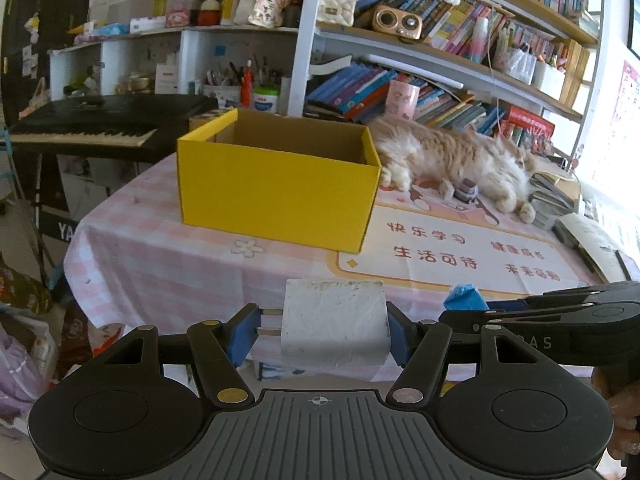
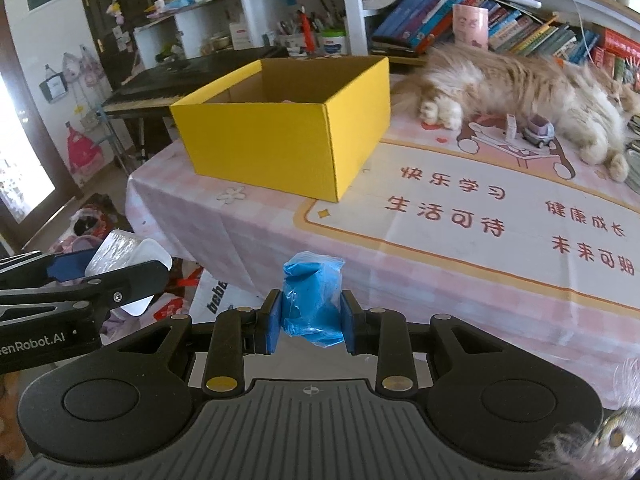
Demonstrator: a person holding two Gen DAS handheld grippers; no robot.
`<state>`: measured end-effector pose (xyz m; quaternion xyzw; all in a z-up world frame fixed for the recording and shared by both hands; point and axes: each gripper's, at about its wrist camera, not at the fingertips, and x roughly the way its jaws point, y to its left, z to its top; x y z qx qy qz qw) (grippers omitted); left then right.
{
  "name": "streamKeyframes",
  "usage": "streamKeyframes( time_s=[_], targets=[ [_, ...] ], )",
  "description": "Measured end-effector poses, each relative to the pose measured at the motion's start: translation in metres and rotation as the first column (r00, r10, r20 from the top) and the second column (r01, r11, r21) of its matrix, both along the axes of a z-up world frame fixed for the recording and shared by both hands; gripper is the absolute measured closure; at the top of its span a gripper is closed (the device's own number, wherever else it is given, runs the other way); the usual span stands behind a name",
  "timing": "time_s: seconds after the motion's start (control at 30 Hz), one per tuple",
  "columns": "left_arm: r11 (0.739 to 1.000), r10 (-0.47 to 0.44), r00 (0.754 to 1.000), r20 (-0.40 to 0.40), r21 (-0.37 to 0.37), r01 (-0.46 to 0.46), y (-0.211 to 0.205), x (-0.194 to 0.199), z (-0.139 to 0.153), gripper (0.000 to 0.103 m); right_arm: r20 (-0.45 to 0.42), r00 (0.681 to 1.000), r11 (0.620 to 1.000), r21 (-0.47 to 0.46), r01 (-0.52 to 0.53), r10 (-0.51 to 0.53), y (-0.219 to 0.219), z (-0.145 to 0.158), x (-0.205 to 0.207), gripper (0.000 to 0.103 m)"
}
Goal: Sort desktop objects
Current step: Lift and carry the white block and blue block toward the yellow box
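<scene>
My left gripper point(image 1: 320, 334) is shut on a white plug adapter point(image 1: 334, 320), its two prongs pointing left, held in front of the table's near edge. My right gripper point(image 2: 310, 320) is shut on a crumpled blue plastic bag point(image 2: 312, 296), also near the table's front edge. An open yellow cardboard box point(image 1: 276, 196) stands on the pink tablecloth point(image 1: 160, 264) ahead and left; it also shows in the right wrist view point(image 2: 280, 148). The right gripper shows at the right of the left wrist view point(image 1: 560, 316). The left gripper with the adapter shows at the left of the right wrist view point(image 2: 100, 280).
A fluffy orange cat point(image 1: 452, 156) lies on the table behind the box, right of it. A small toy car point(image 2: 538, 130) and a small box point(image 2: 511, 126) sit by the cat. Books point(image 1: 556, 196) are stacked at the right. A keyboard piano point(image 1: 100, 124) stands left.
</scene>
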<state>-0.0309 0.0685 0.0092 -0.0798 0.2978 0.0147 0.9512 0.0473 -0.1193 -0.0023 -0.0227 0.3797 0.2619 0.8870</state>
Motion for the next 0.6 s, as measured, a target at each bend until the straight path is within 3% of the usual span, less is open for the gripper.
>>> streamKeyframes(
  time_s=[0.6],
  targets=[
    [0.999,0.05,0.999,-0.004,0.02,-0.05,0.015,-0.007,0.002,0.038,0.002,0.998,0.998,0.012,-0.069,0.069,0.023,0.001,0.0,0.076]
  ],
)
